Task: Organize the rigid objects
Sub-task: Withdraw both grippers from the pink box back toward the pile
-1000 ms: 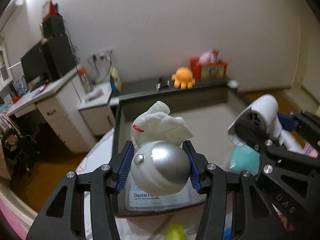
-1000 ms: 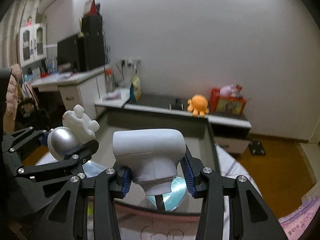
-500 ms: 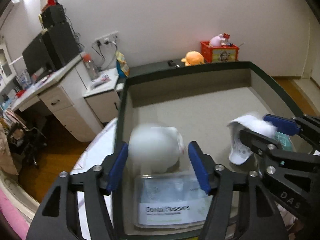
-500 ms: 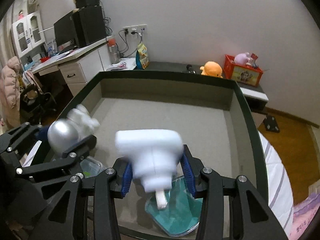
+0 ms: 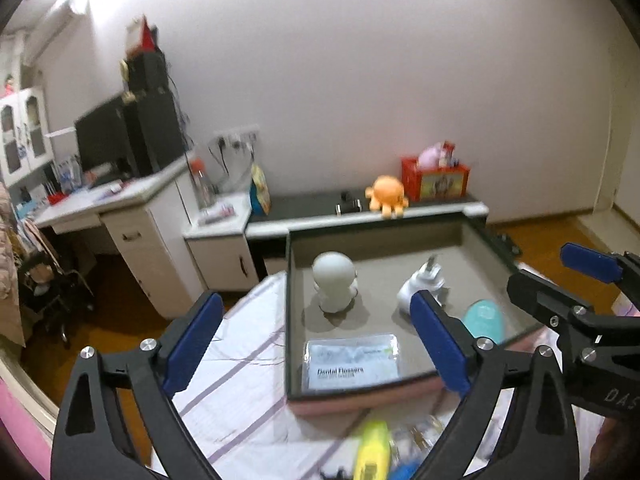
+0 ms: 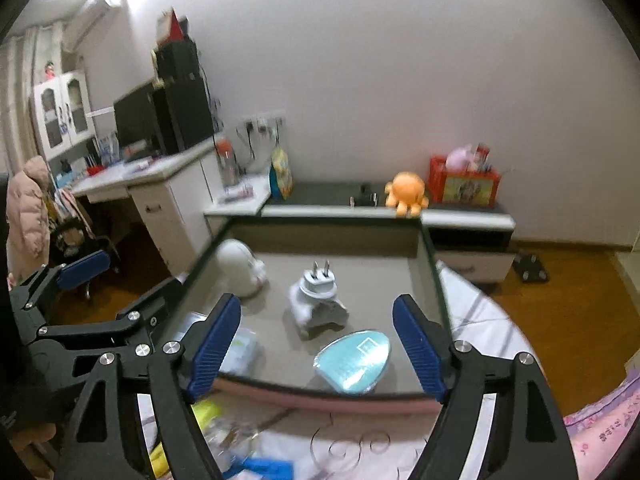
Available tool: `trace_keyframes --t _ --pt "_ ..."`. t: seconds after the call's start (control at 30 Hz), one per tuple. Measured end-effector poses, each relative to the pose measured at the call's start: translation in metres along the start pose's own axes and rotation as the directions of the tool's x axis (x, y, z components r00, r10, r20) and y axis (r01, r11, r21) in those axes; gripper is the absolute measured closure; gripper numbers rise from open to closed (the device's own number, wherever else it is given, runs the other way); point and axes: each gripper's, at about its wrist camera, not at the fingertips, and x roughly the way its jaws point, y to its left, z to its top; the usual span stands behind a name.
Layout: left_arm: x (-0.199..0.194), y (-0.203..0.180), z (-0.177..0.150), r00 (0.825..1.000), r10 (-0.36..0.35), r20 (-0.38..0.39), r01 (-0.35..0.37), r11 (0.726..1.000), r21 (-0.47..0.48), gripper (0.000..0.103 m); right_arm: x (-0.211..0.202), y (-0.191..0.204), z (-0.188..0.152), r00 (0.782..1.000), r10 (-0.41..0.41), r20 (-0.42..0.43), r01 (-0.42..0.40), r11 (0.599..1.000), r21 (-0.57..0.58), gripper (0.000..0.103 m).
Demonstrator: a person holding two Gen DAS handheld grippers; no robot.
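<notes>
A grey tray [image 5: 289, 304] [image 6: 435, 280] sits on the bed. Inside it stand a white astronaut figure [image 5: 334, 284] [image 6: 240, 268] and, to its right, a white plug adapter [image 5: 422, 286] [image 6: 318, 300] with its prongs up. Nearer the front lie a teal oval case [image 5: 484, 318] [image 6: 354, 358] and a clear dental flossers box [image 5: 352, 364] [image 6: 240, 350]. My left gripper [image 5: 315, 300] hovers back from the tray, jaws opening and nothing between them. My right gripper [image 6: 317, 300] is beside it, jaws also opening and empty.
Loose items lie on the striped sheet in front of the tray, among them a yellow object [image 5: 372, 452] [image 6: 204, 412]. Behind the tray runs a low cabinet with an orange octopus toy [image 5: 386, 196] and a red box [image 5: 434, 178]. A desk [image 5: 120, 196] stands at the left.
Both grippers opened and let go: the astronaut figure and the plug adapter now stand in the tray. Both grippers pulled back and up, away from the tray.
</notes>
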Motion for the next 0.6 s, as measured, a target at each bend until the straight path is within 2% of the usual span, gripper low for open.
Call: trace_keyframes --t 0.13,0.2,0.33,0.5,0.6 --pt "-0.069 0.006 -0.010 0.991 0.050 0.122 -0.049 0.999 -0.015 0.000 -0.066 0.016 -0.010 0.992 -0.014 0.128 0.017 1.000 -0.023 0.018" --pt "-0.098 0.005 -0.015 0.984 0.074 0.164 -0.071 0.997 -0.020 0.000 -0.088 0.022 -0.015 0.986 -0.017 0.164 0.023 0.999 -0.036 0.018" --pt "-0.151 0.001 -0.032 0.968 0.096 0.232 -0.096 0.995 -0.011 0.000 -0.142 0.035 -0.035 0.963 -0.040 0.267 0.058 0.997 -0.060 0.017" --pt "-0.197 -0.003 -0.055 0.955 0.082 0.285 -0.074 0.996 -0.039 0.000 -0.189 0.041 -0.062 0.945 -0.056 0.321 0.080 0.995 -0.061 0.013" --pt "-0.220 -0.005 -0.067 0.949 0.056 0.310 -0.041 0.998 -0.054 0.000 -0.215 0.045 -0.077 0.926 -0.099 0.365 0.125 0.991 -0.047 0.013"
